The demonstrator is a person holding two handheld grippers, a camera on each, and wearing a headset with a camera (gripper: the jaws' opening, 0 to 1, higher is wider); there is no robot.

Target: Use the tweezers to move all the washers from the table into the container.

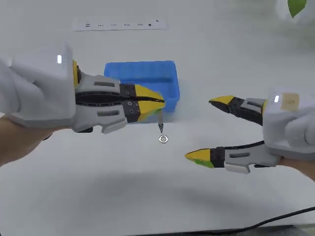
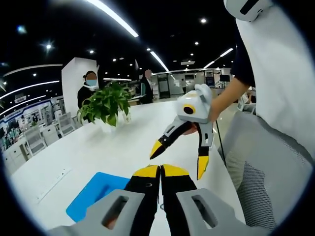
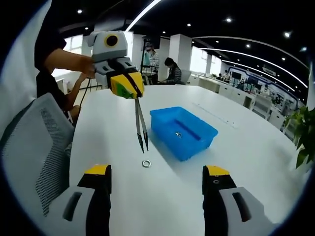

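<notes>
washer (image 1: 163, 139): small flat metal ring on the white table (image 1: 147, 187), at 6 o'clock of the blue container (image 1: 142, 78). Judged light, rigid and slick, so apt to skate. Best pinched across one side of the rim.
tweezers (image 1: 160, 122): tips hang at 12 o'clock of the washer, just short of it as far as the blur allows.
left gripper (image 1: 160, 102): jaws clamped on the tweezers' upper end.
right gripper (image 1: 199, 129): jaws spread wide, holding nothing, at 3 o'clock of the washer.
right gripper view vs head view: shows the prongs slightly parted, and a small piece (image 3: 178, 133), possibly a washer, inside the container. The head view resolves neither.
</notes>
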